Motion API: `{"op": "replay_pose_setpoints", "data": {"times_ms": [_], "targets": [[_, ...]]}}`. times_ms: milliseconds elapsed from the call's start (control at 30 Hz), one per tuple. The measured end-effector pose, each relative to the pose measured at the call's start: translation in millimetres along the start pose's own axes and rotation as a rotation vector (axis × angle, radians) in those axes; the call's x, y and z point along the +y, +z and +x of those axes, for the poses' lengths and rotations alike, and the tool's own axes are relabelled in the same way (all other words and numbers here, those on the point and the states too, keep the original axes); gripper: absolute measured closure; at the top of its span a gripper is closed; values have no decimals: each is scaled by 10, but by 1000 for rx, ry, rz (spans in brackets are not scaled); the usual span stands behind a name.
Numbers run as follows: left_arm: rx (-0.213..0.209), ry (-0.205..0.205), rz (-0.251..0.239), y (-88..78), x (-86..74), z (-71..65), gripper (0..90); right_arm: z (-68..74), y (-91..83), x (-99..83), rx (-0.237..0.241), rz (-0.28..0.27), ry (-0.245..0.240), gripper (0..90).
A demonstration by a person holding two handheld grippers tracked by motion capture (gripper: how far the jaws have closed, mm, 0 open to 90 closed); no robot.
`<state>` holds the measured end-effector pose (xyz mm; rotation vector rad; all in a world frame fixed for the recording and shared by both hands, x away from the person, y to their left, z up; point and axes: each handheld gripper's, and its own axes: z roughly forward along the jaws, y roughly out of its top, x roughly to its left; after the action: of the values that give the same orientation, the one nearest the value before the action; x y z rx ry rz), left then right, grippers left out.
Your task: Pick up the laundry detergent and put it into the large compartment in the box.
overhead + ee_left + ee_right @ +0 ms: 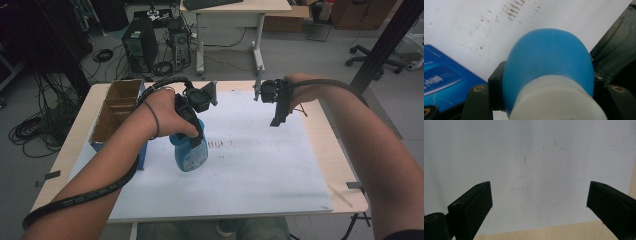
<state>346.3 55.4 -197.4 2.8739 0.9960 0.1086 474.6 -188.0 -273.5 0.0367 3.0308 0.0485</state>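
Blue bottle (190, 152) was the thing in hand: it hung tilted above the white sheet (260, 170) that covered most of the table (330, 150), near the sheet's left part and just to the right of the cardboard box (116, 107). Left gripper (197, 135) grasped it near the top, and in the left gripper view its black jaws were pressed on both sides of the bottle (549, 65), close to the white collar (556, 100). In that same view a blue printed carton (441, 77) lay at the left edge of the sheet. Right gripper (278, 117) was held well apart from the bottle, over the far right part of the sheet, pointing down. In the right gripper view its jaws stood wide apart with nothing between them, and below them was the sheet (524, 170) with faint pen lines and some small dark marks.
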Motion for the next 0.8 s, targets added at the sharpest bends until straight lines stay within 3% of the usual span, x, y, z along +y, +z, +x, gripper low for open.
{"op": "replay_pose_setpoints", "data": {"times_ms": [800], "targets": [[56, -178, -16, -598, -24, 231, 378, 2, 6, 3, -4, -2, -5, 64]]}}
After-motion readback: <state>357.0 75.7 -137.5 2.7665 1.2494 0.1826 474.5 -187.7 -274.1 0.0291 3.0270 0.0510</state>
